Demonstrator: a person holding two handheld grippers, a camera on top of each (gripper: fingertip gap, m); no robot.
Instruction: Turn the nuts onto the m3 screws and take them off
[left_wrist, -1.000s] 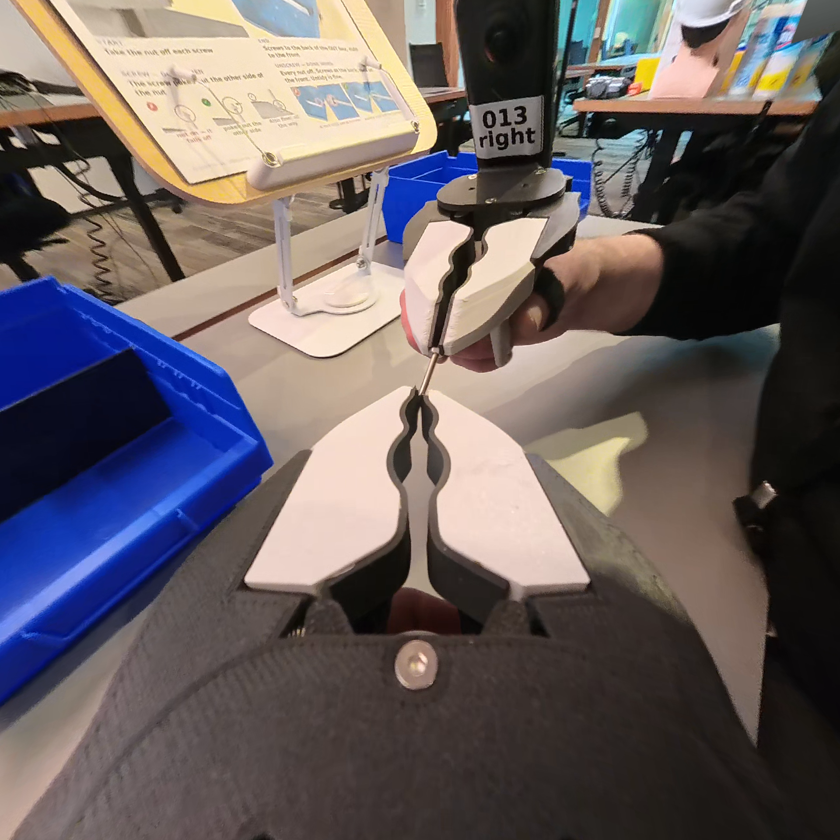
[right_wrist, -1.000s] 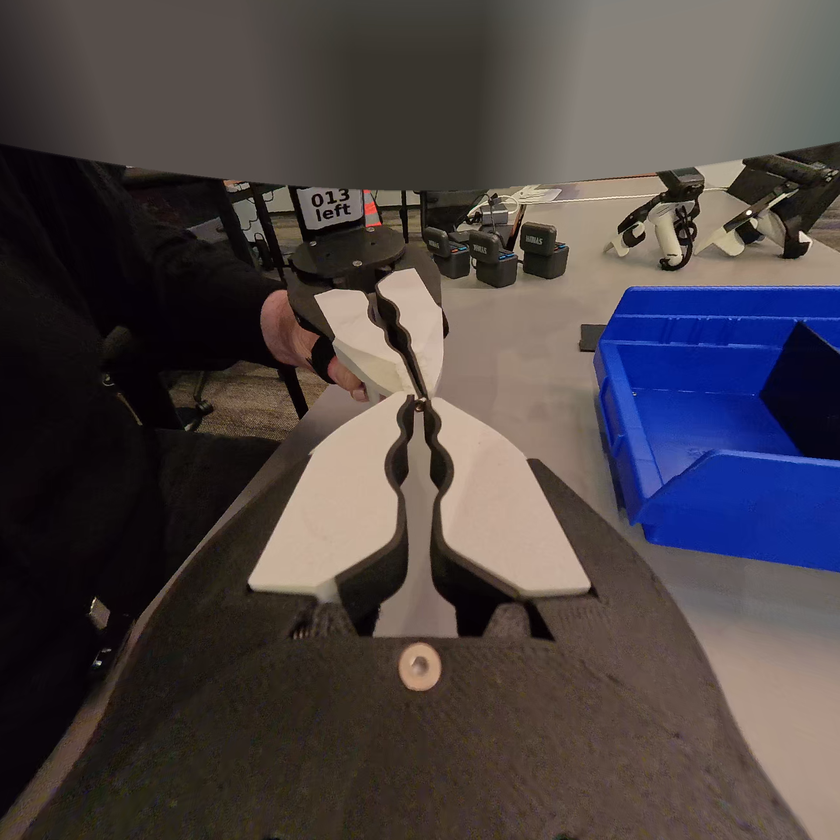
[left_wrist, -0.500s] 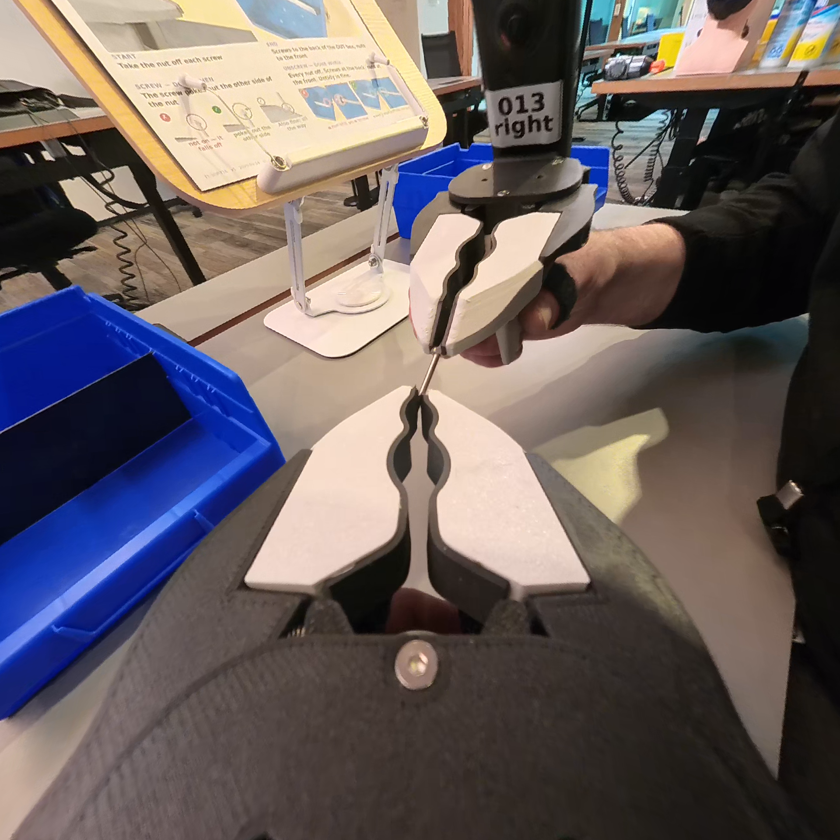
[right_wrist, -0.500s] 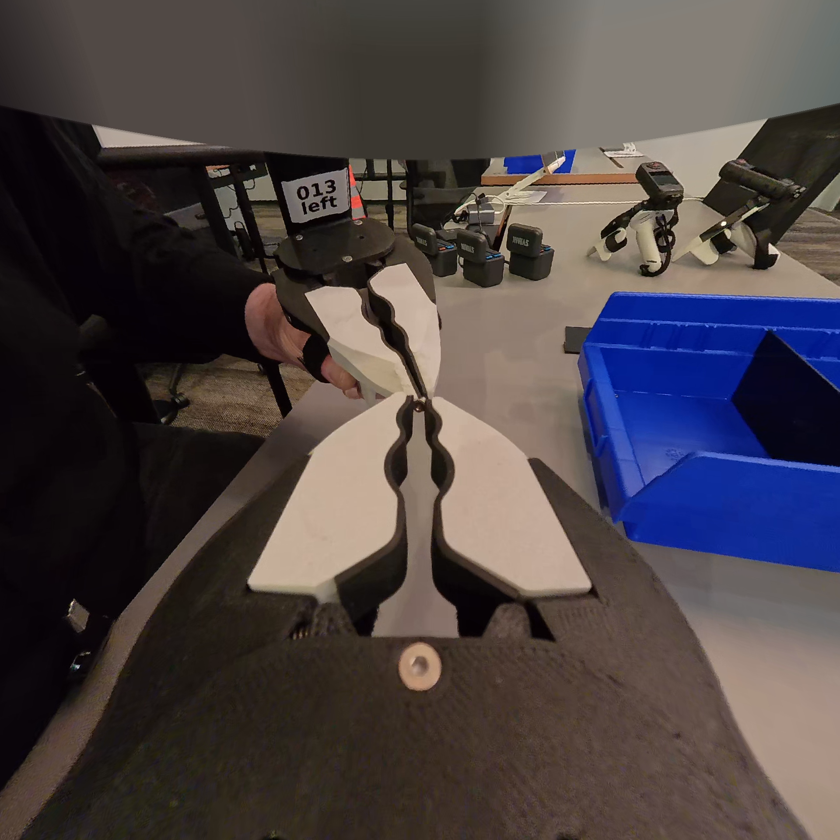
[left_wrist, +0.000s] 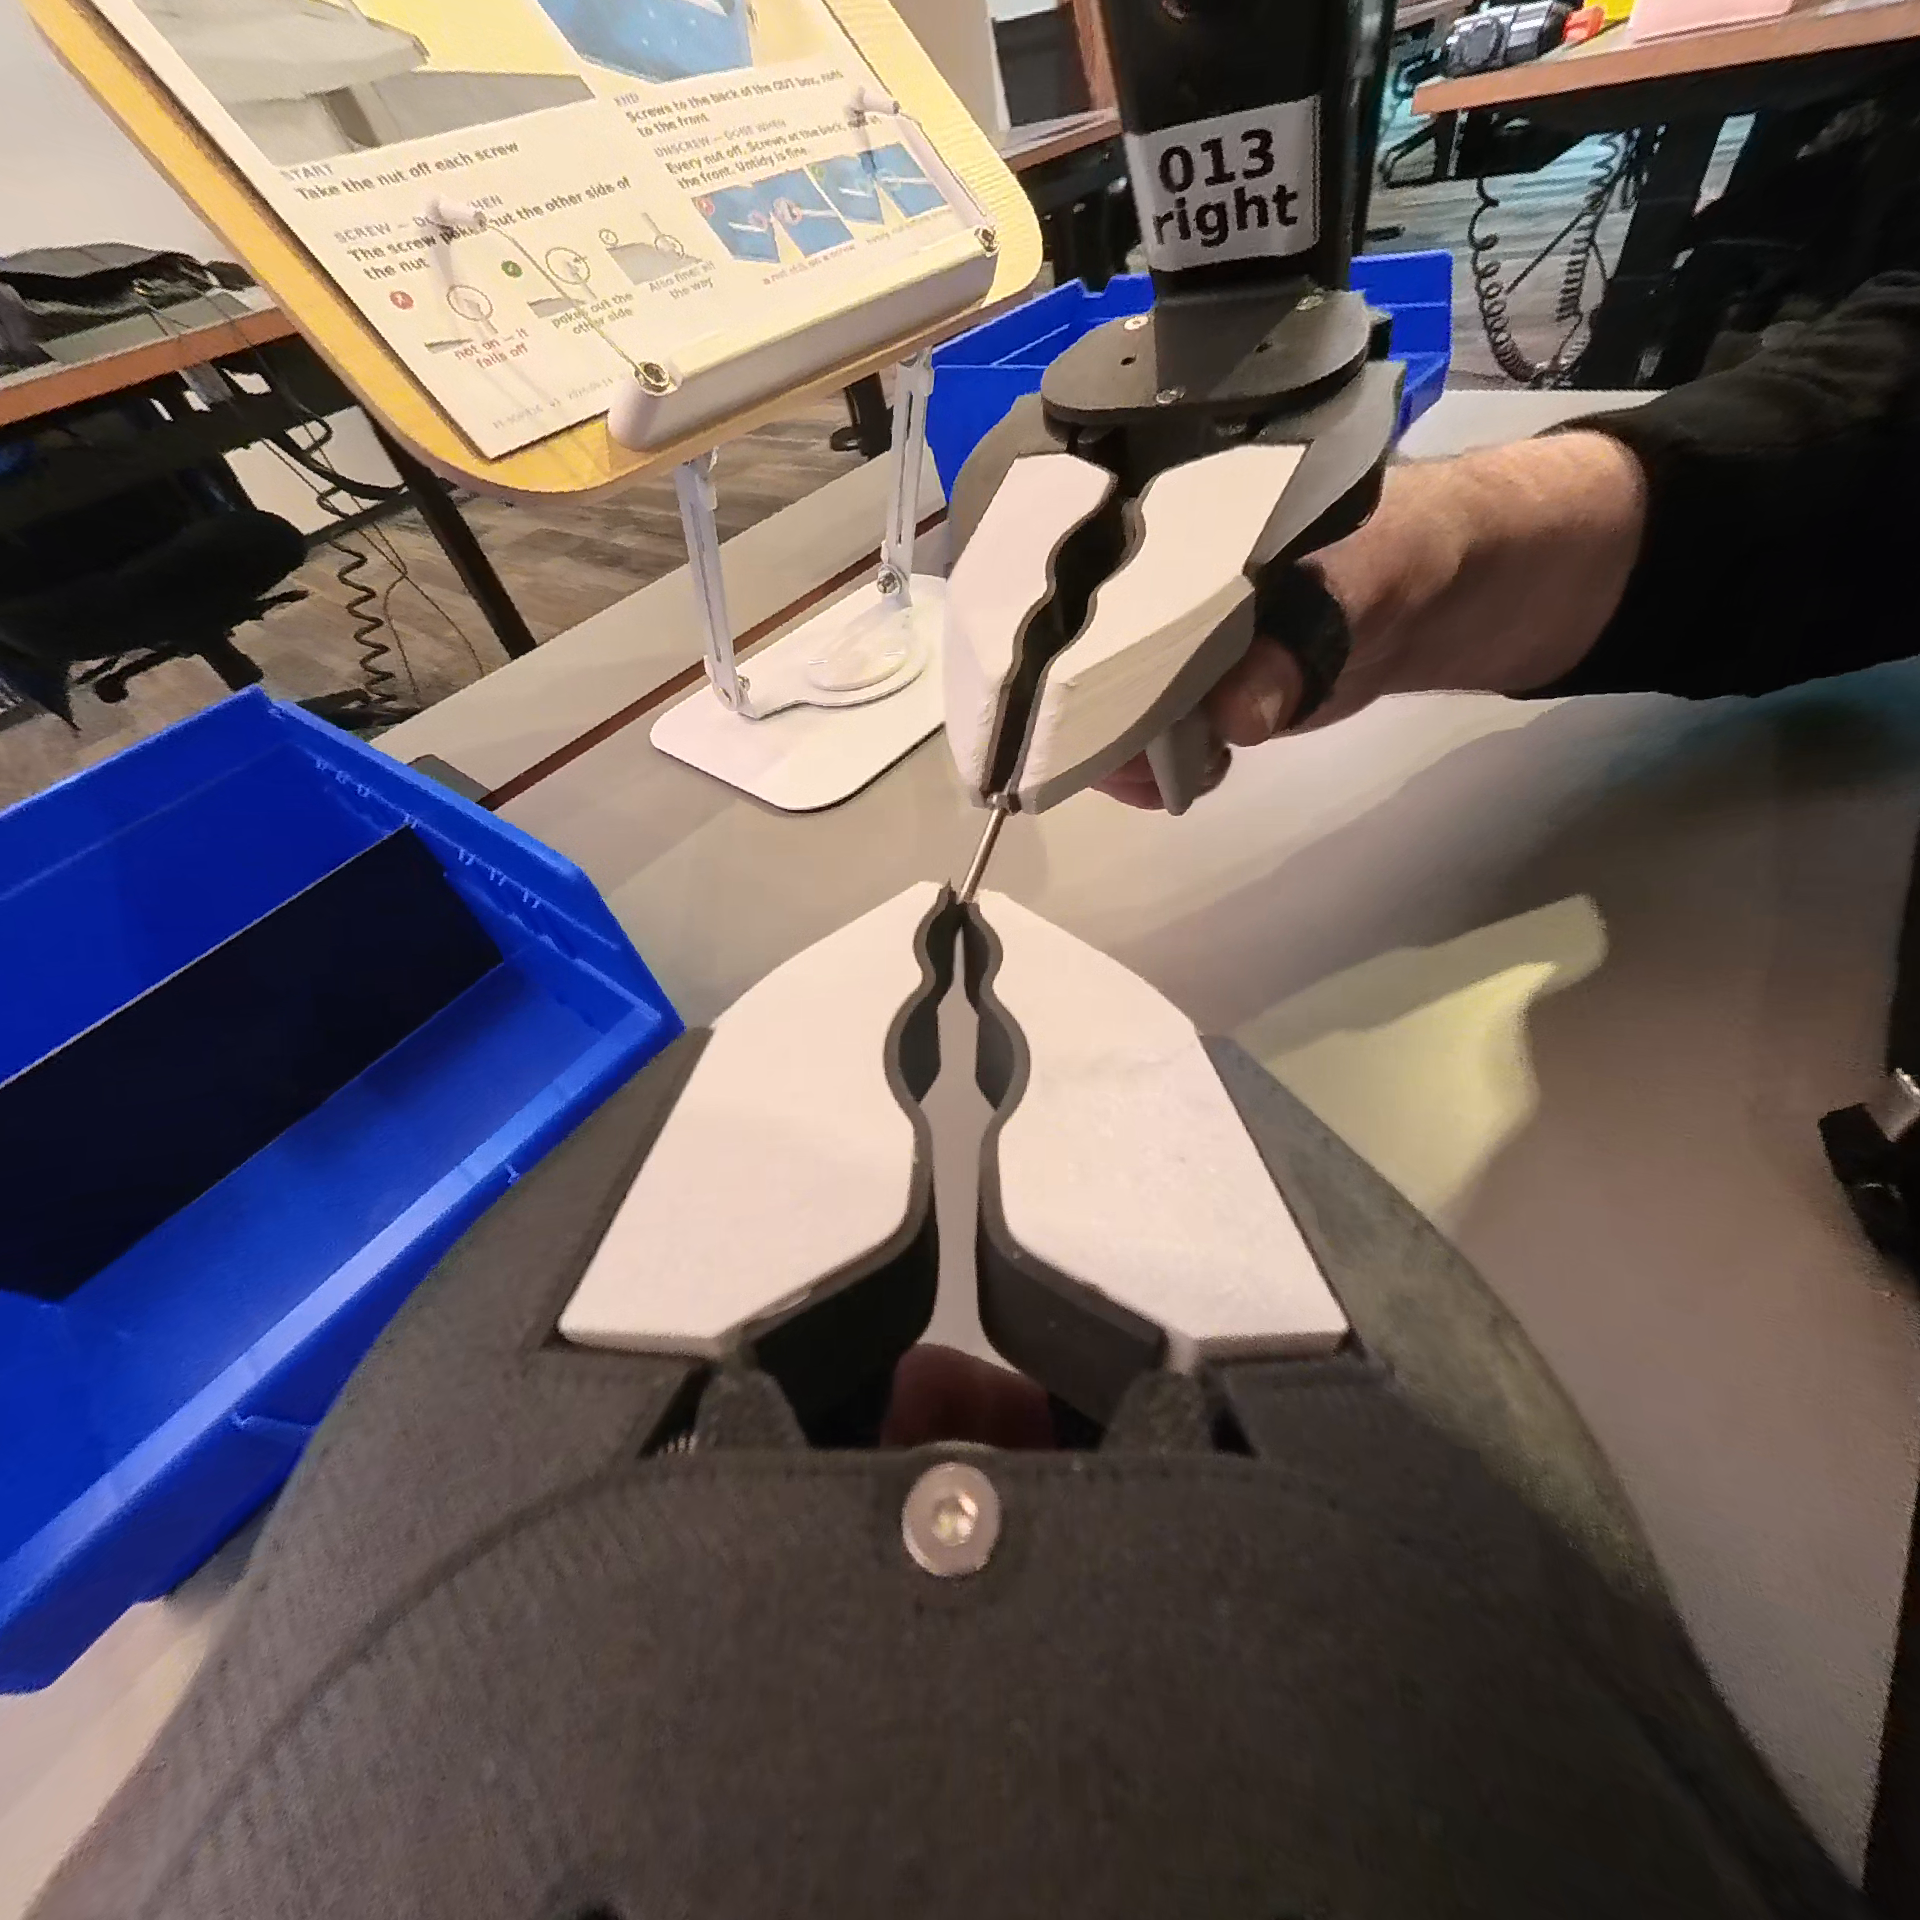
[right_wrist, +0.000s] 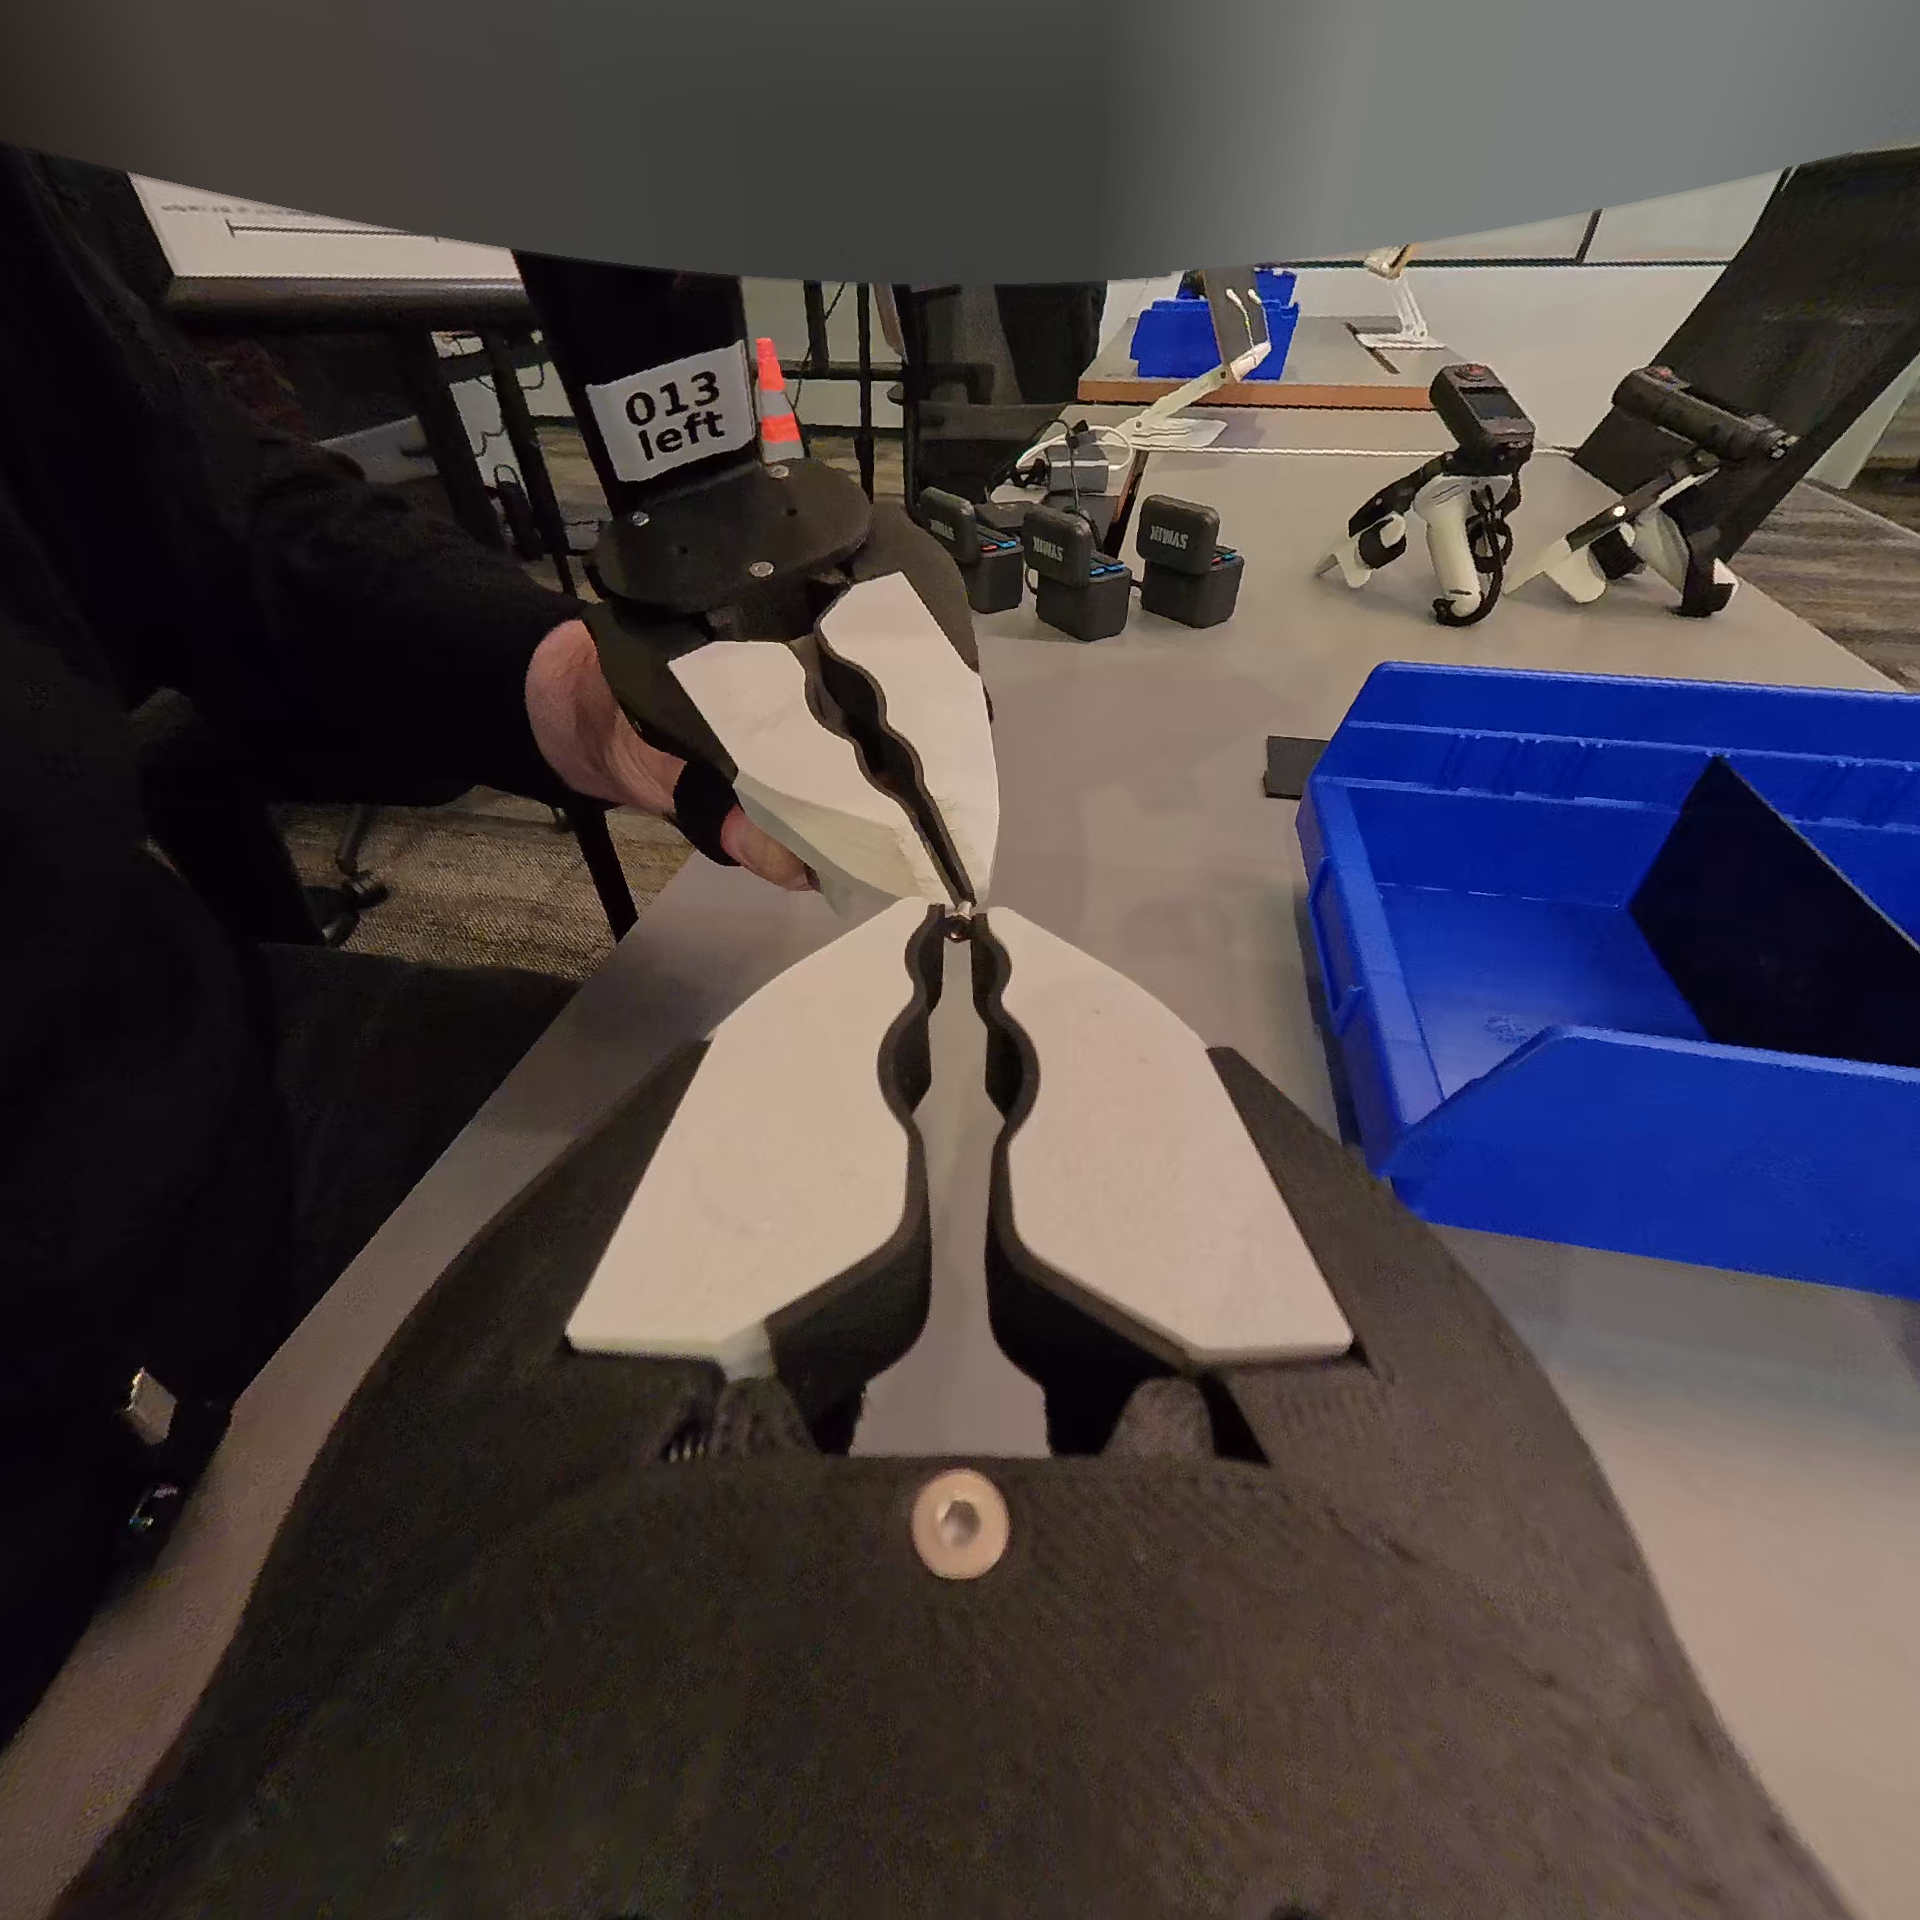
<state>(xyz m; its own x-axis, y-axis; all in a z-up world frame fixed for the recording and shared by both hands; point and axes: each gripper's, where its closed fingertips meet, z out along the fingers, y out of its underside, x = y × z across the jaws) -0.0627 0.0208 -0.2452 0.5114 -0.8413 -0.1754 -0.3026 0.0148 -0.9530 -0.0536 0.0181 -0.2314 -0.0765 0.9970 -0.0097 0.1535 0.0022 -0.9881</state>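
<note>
A thin M3 screw (left_wrist: 980, 850) spans the short gap between my two grippers above the grey table (left_wrist: 1507, 831). My right gripper (right_wrist: 956, 921) is shut on the screw's head end, and a small round metal end (right_wrist: 955, 932) shows between its tips. It also shows in the left wrist view (left_wrist: 1003, 798), pointing down towards me. My left gripper (left_wrist: 954, 902) is shut on the screw's other end; the nut there is hidden between its tips. The left gripper also shows in the right wrist view (right_wrist: 961, 894), meeting the right one tip to tip.
A blue bin (left_wrist: 364, 1247) with a dark divider sits to the left gripper's left; it also shows in the right wrist view (right_wrist: 1558, 1143). An instruction board on a white stand (left_wrist: 623, 208) and another blue bin (left_wrist: 987, 343) stand behind. Battery cases (right_wrist: 1081, 582) and camera mounts (right_wrist: 1475, 499) sit farther off. My two grippers' fingertips are within a few centimetres of each other.
Both grippers stay shut on the screw between them. The joined pair has shifted a little and the right gripper has tilted slightly; the background has slid in both views.
</note>
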